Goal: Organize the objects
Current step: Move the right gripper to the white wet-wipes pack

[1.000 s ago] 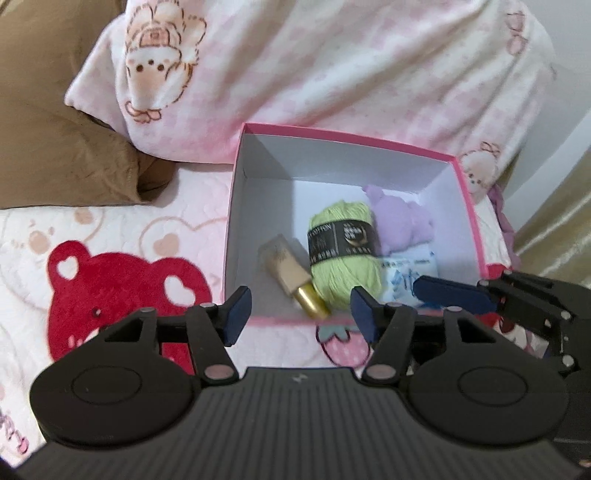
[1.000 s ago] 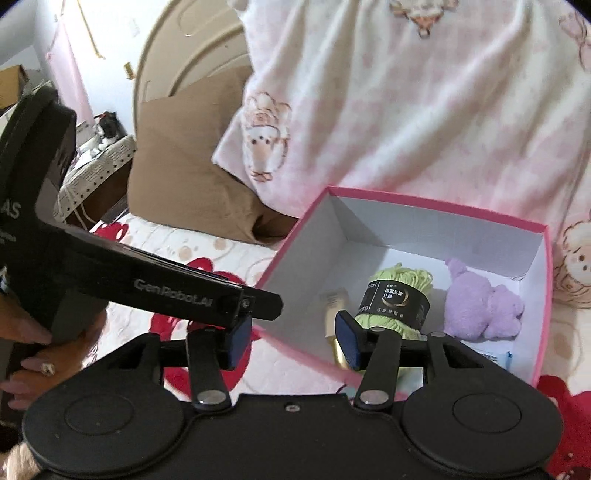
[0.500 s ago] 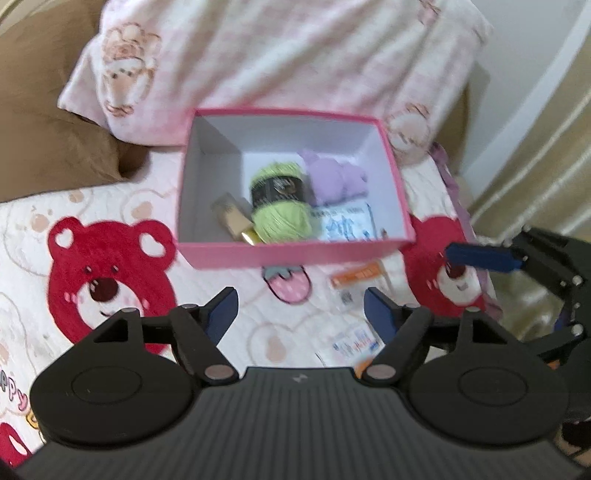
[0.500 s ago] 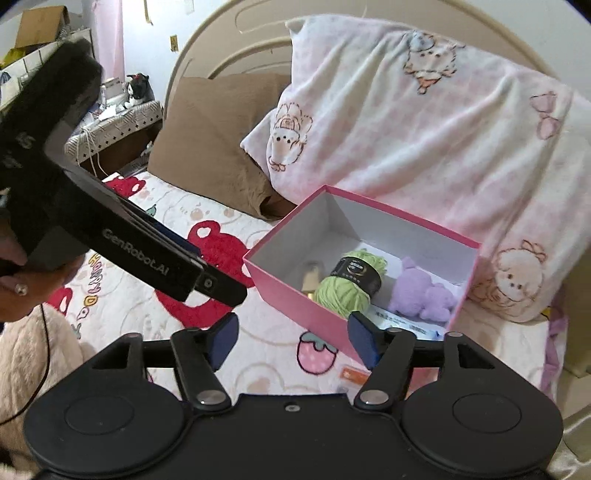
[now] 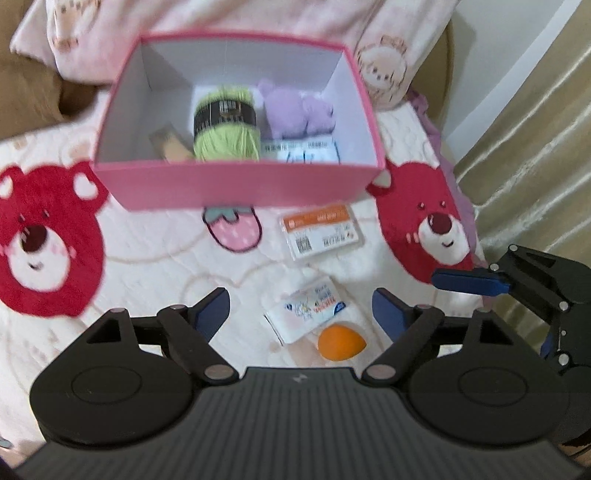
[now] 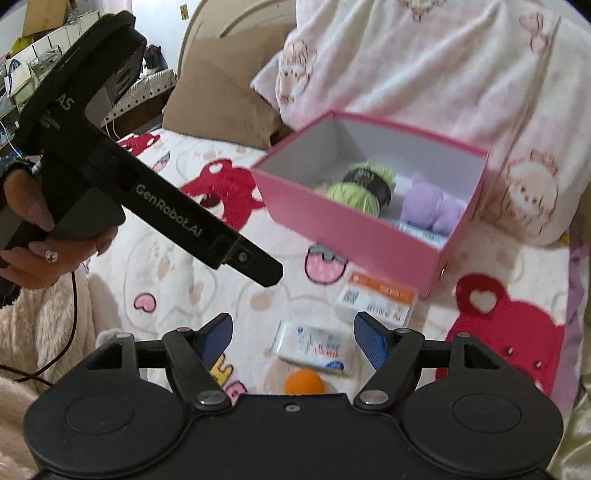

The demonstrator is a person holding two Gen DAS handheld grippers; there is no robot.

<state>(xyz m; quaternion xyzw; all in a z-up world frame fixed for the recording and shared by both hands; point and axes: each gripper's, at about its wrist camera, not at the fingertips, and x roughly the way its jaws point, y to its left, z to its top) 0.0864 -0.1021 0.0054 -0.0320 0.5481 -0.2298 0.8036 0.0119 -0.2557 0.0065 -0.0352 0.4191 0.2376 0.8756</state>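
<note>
Inside pink box (image 5: pixel 236 184): green yarn (image 5: pixel 226 138), purple plush (image 5: pixel 299 112), white pkt (image 5: pixel 301 151).

Home bedroom: bed with bear-print quilt (image 5: pixel 147 266), pink pillow (image 6: pixel 443 74), curved headboard (image 6: pixel 229 22).

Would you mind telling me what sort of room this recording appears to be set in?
Most likely a bedroom, with the work done on a bed: a curved headboard stands at the back, a brown pillow and a pink cartoon-print pillow lean against it, and the pink box sits on a quilted bear-print bedspread.
</note>
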